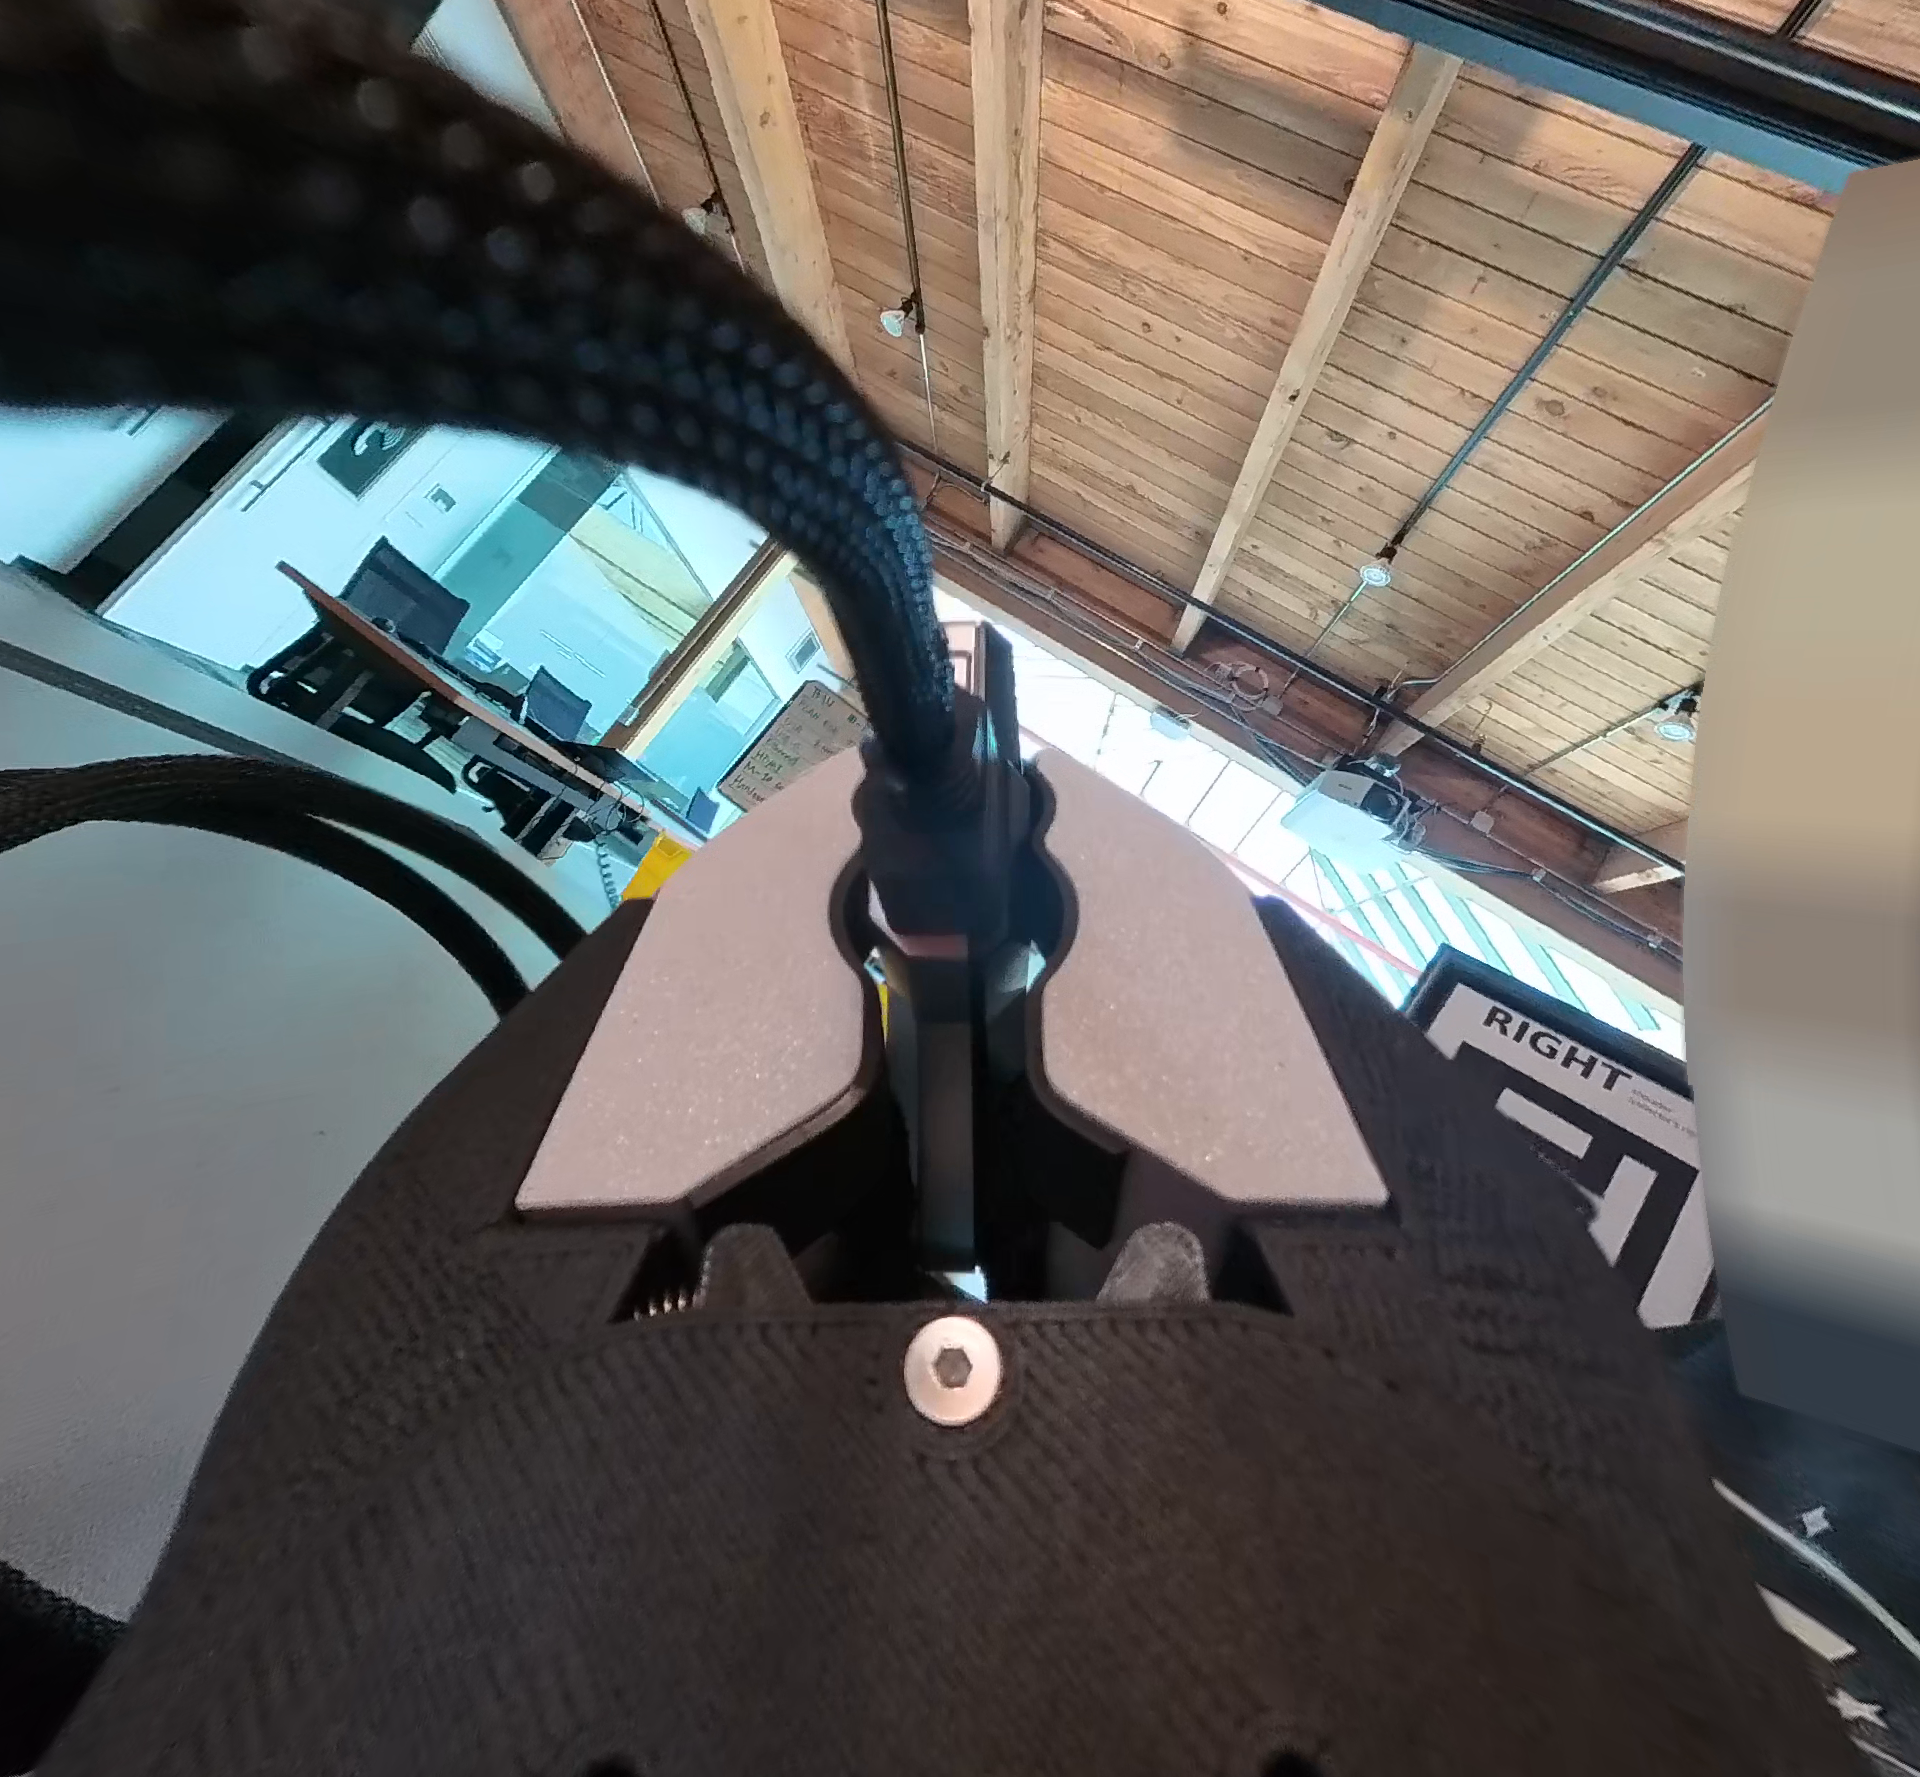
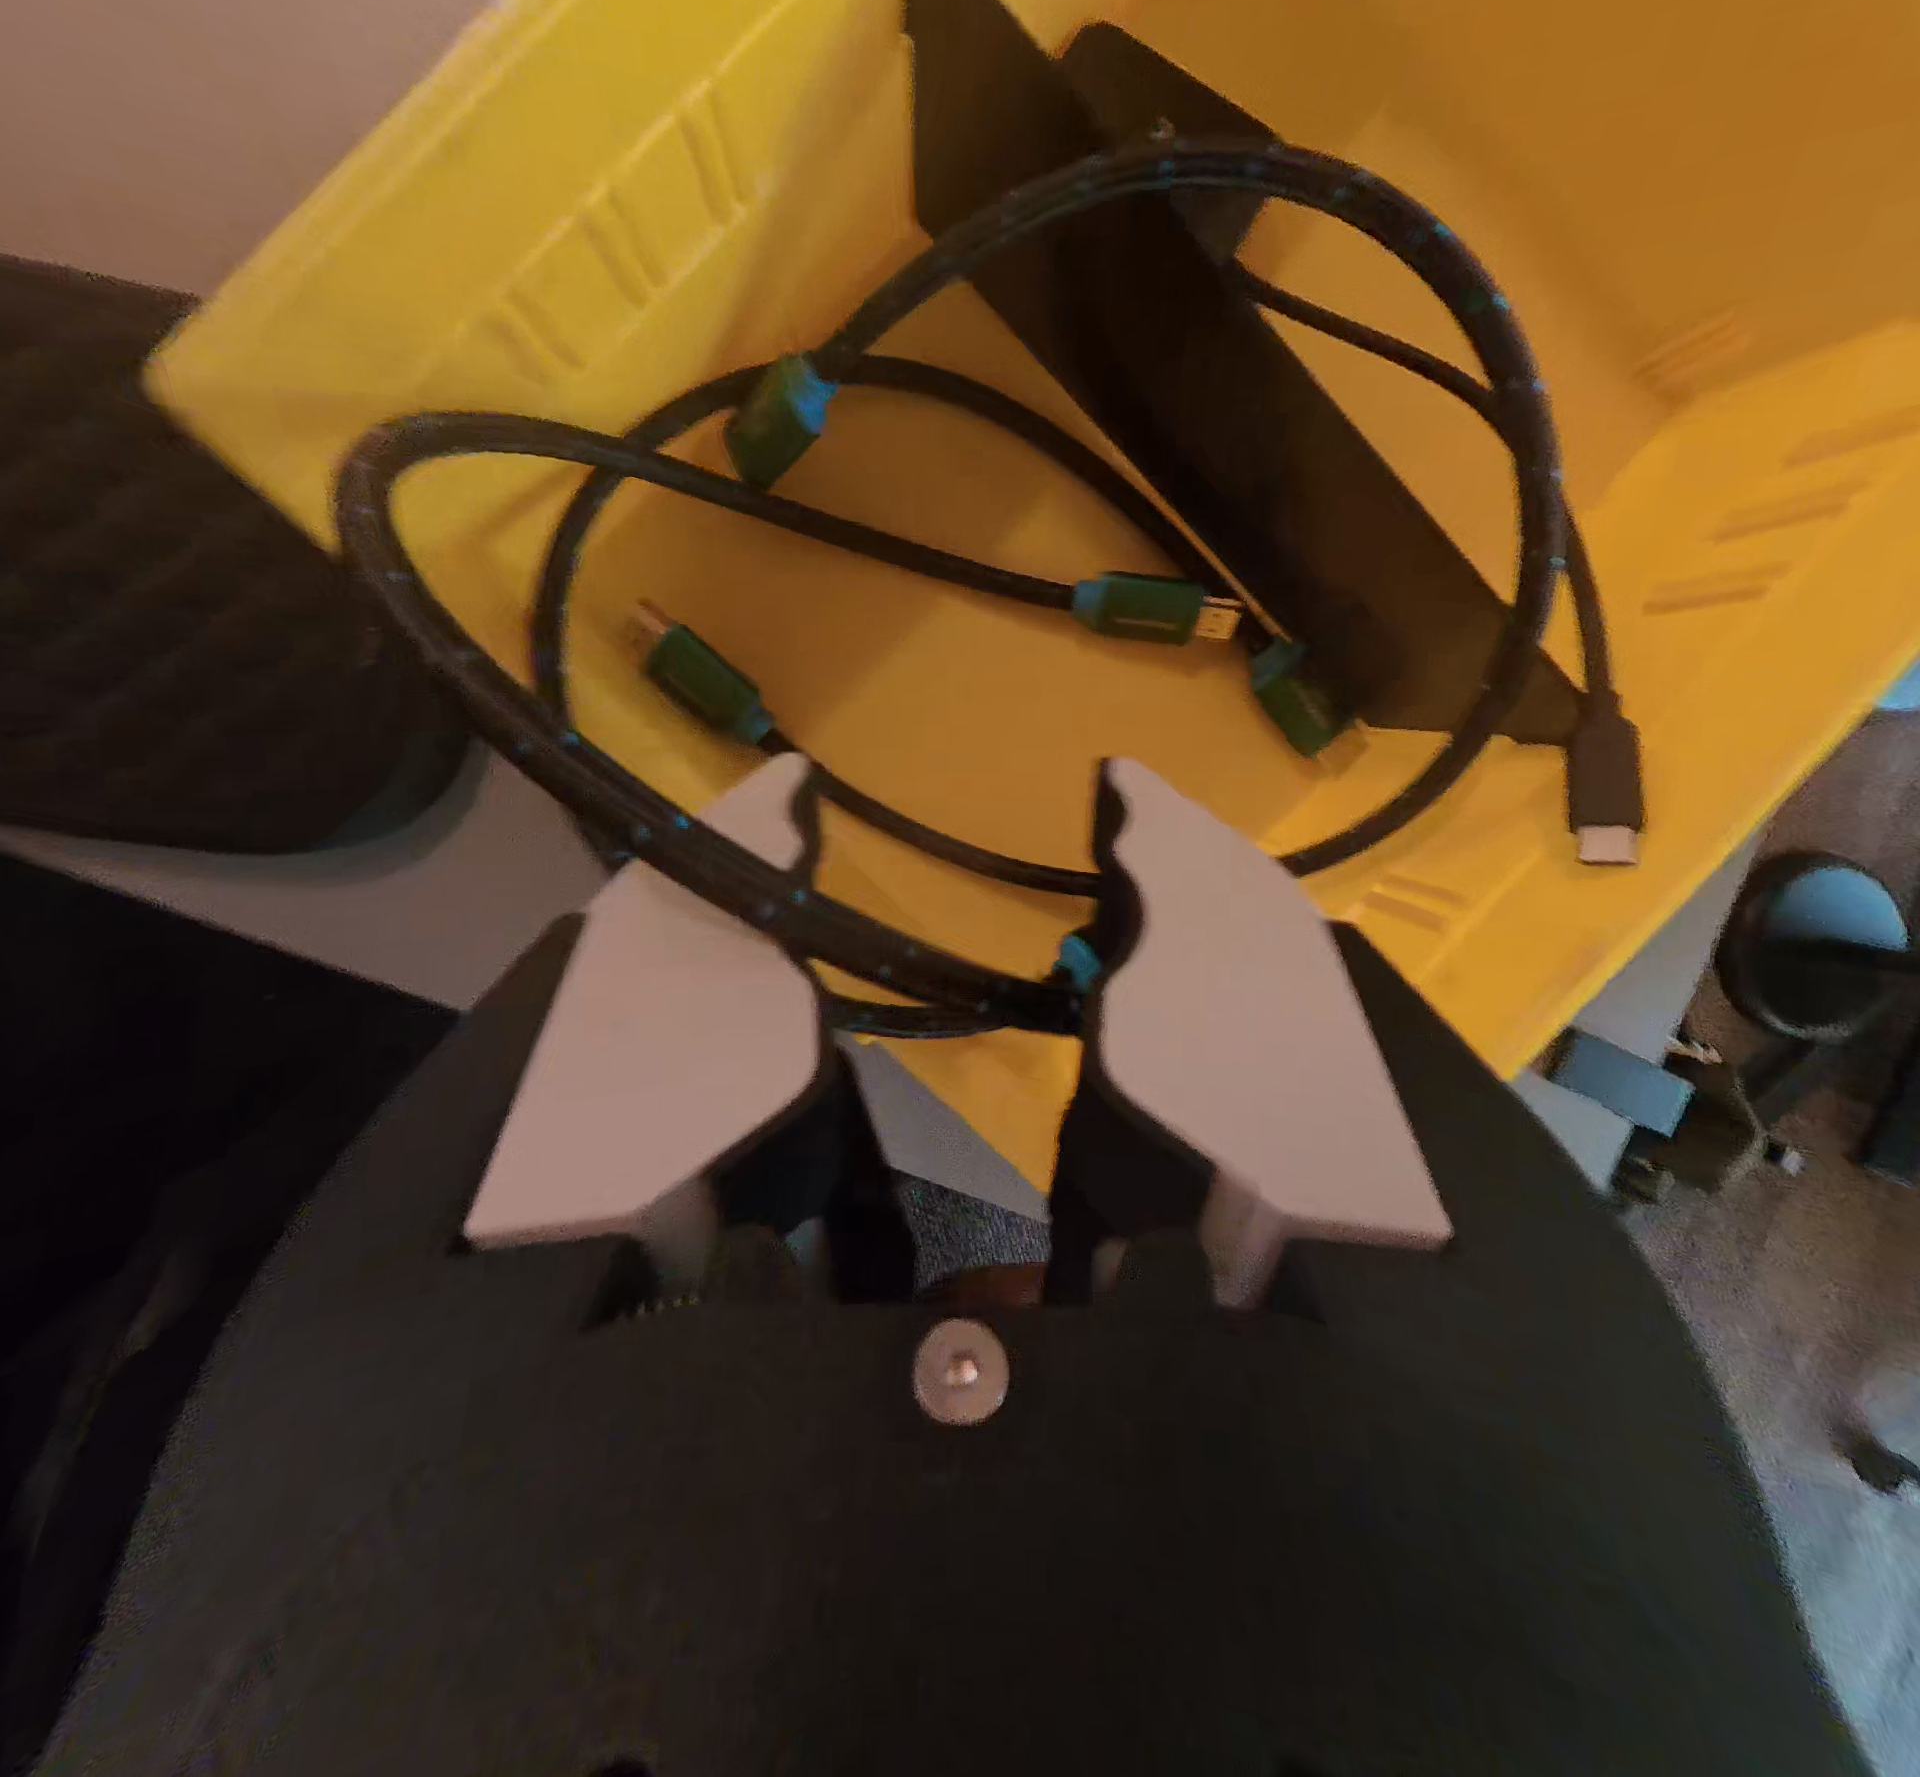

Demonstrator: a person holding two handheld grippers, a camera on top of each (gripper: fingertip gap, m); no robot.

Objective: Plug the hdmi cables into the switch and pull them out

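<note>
My left gripper points up toward the ceiling. It is shut on a black plug end with a thin flat black piece beside it; I cannot tell if this is the switch. A thick black braided cable arcs from it to the upper left. My right gripper is open over a yellow bin. Its fingers straddle a loop of braided HDMI cable. Green HDMI plugs lie on the bin floor.
A black divider stands in the bin. A black cable with a silver-tipped plug lies at the bin's right edge. A dark woven object sits left of the bin. A second braided cable loop crosses the white table.
</note>
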